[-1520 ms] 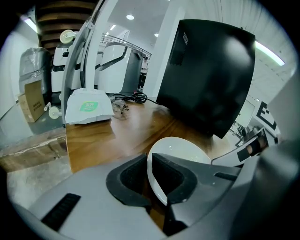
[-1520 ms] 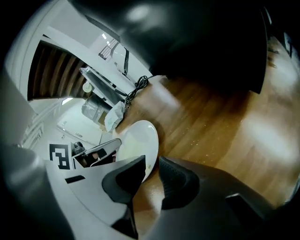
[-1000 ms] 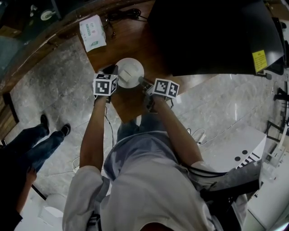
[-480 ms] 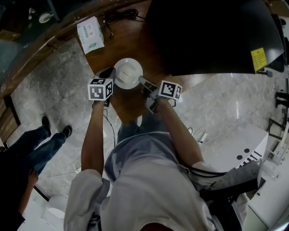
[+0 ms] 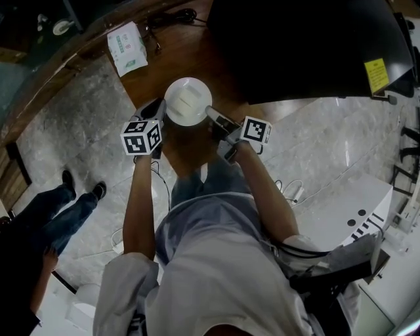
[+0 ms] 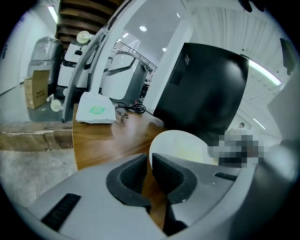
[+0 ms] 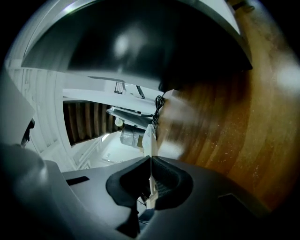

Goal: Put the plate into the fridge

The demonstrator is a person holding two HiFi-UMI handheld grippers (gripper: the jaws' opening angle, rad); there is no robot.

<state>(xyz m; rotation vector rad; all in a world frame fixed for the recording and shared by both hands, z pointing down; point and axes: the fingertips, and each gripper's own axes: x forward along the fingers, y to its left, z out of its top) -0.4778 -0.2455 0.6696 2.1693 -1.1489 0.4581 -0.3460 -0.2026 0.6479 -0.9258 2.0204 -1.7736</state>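
Note:
A white plate hangs over the wooden table, seen from above in the head view. My right gripper is shut on its right rim. In the right gripper view the plate shows edge-on, pinched between the dark pads of the right gripper. My left gripper sits just left of the plate's rim with its jaws closed on nothing. In the left gripper view the plate lies just past the tips of the left gripper. The big black fridge stands at the right, door closed.
A white tissue pack and black cables lie at the table's far side. A bystander's legs stand on the marble floor at left. White equipment is at lower right.
My left gripper has drawn back toward me and to the left, away from the plate's rim. The right gripper has carried the plate slightly farther out over the table.

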